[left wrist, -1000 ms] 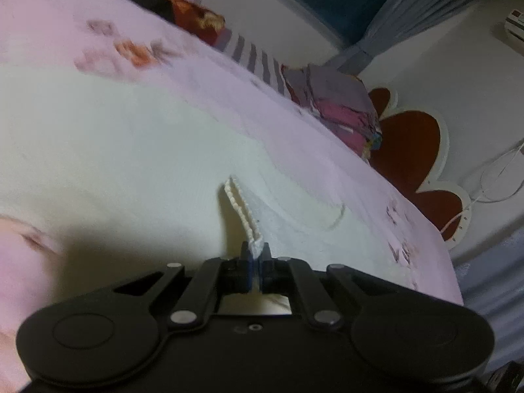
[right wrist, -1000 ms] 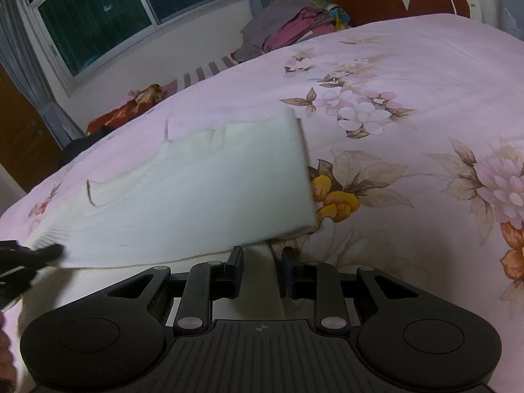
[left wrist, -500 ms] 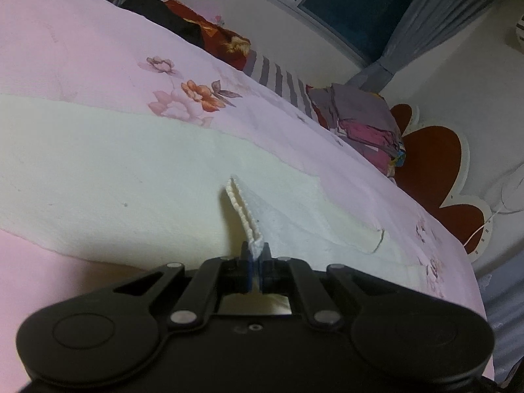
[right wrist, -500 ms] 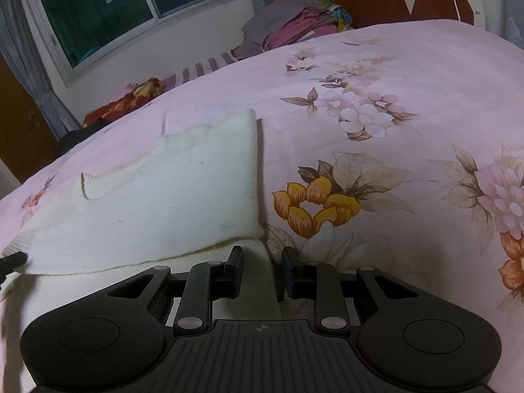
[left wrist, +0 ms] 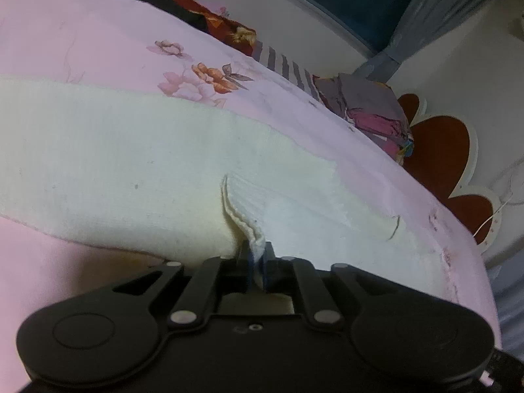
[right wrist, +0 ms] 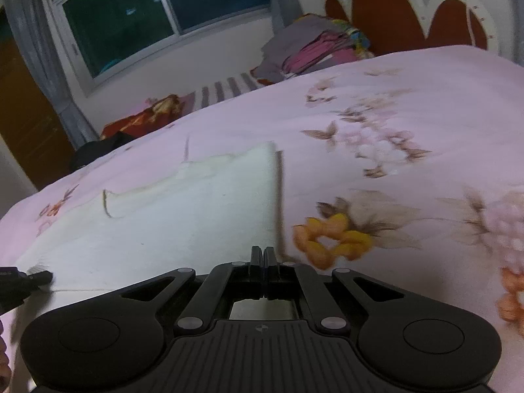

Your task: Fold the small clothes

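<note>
A cream knit garment lies folded over on the pink floral bedspread. My left gripper is shut on a pinched edge of it, low at the near side. In the right wrist view the garment spreads to the left of my right gripper, whose fingers are closed together with no cloth visible between them, at the garment's near right corner. The left gripper's tip shows at the garment's left corner.
A pile of folded clothes sits at the far side by the red heart-shaped headboard. A striped cloth and a red-patterned cloth lie along the far bed edge under the window.
The garment's raised flap has come down flat onto the bed. My right gripper, open before, has closed. My left gripper keeps its hold and has shifted a little over the bed.
</note>
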A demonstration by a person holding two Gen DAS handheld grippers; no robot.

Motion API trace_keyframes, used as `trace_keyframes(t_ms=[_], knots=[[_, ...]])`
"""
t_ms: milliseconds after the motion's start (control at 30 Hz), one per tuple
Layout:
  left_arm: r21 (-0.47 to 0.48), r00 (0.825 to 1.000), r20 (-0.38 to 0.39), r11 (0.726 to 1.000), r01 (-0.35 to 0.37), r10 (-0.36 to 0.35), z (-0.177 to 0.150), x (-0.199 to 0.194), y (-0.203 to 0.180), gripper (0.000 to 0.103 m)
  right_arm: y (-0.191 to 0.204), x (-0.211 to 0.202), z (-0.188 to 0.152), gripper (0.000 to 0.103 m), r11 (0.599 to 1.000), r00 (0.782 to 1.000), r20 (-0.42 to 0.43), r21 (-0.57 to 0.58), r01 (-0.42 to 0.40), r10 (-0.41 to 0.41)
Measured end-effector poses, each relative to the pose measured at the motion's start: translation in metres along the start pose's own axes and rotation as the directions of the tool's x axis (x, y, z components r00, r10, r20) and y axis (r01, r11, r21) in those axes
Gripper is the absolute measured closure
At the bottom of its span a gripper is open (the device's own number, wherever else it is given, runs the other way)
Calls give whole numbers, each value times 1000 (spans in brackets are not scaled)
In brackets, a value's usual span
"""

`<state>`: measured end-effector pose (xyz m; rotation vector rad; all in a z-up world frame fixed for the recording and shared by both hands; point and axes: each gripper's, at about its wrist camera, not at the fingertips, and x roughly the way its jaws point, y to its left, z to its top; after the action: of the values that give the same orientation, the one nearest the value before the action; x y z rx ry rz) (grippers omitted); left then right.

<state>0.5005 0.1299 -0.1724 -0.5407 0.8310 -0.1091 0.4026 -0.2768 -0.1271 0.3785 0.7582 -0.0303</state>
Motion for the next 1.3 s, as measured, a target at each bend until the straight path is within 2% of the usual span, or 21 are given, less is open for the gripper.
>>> trace_keyframes(t_ms=[67, 100, 167, 300, 333, 400, 467, 500, 567, 600, 700, 800, 900, 933, 967, 1067, 1133, 1300], knots=[[7, 1000, 7, 1000, -4, 4, -1, -1, 0, 98, 6, 14, -3, 103, 999, 1000, -29, -32, 12, -13], [4, 1000, 7, 1000, -3, 2, -2, -1, 1, 98, 5, 20, -5, 103, 998, 997, -45, -42, 54, -56], [5, 1000, 4, 1000, 2, -2, -1, -1, 1, 98, -6, 23, -6, 103, 998, 998, -48, 21, 51, -50], [-40, 1000, -8, 999, 10, -10, 4, -4, 9, 91, 1, 19, -3, 103, 998, 998, -51, -28, 47, -49], [-62, 1000, 11, 998, -3, 4, 6, -10, 13, 88, 0, 16, -1, 103, 999, 998, -44, -23, 43, -44], [-78, 994, 69, 994, -81, 87, 10, -28, 17, 82, -3, 10, 3, 103, 999, 999, -15, -3, 43, -43], [-24, 985, 143, 995, -92, 95, 14, -43, 8, 78, -4, 6, 10, 103, 999, 999, 7, 14, 36, -36], [31, 988, 140, 997, -74, 69, 16, -42, -5, 75, -1, 6, 12, 103, 1000, 1000, 14, 11, 27, -27], [161, 996, 84, 986, -37, 24, 13, -26, -36, 72, 15, 16, 17, 103, 1000, 1000, 5, -9, -20, 20], [236, 999, 51, 971, -29, 18, 9, -13, -56, 72, 29, 23, 17, 103, 998, 999, -6, -28, -48, 48], [347, 999, 15, 937, -49, 47, -3, 17, -91, 72, 68, 51, 14, 103, 987, 990, -57, -94, -131, 126], [401, 998, 15, 914, -68, 68, -5, 35, -101, 71, 89, 75, 12, 103, 967, 978, -116, -167, -190, 172], [383, 995, 17, 918, -98, 99, 4, 38, -79, 75, 81, 83, 18, 103, 947, 971, -138, -232, -223, 194], [380, 993, 24, 918, -115, 114, 8, 37, -71, 78, 72, 82, 23, 103, 949, 978, -123, -251, -193, 167], [389, 991, 22, 912, -131, 133, 13, 37, -63, 81, 59, 83, 31, 103, 961, 992, -91, -253, -113, 92], [412, 990, 10, 902, -130, 139, 21, 35, -61, 84, 9, 97, 64, 103, 993, 997, -56, -108, 50, -56], [439, 986, 25, 885, -156, 162, 22, 36, -68, 84, -5, 110, 83, 103, 994, 995, -63, -77, 76, -81], [436, 989, 30, 889, -143, 144, 21, 38, -66, 84, -6, 130, 101, 103, 987, 992, -81, -132, 87, -98]])
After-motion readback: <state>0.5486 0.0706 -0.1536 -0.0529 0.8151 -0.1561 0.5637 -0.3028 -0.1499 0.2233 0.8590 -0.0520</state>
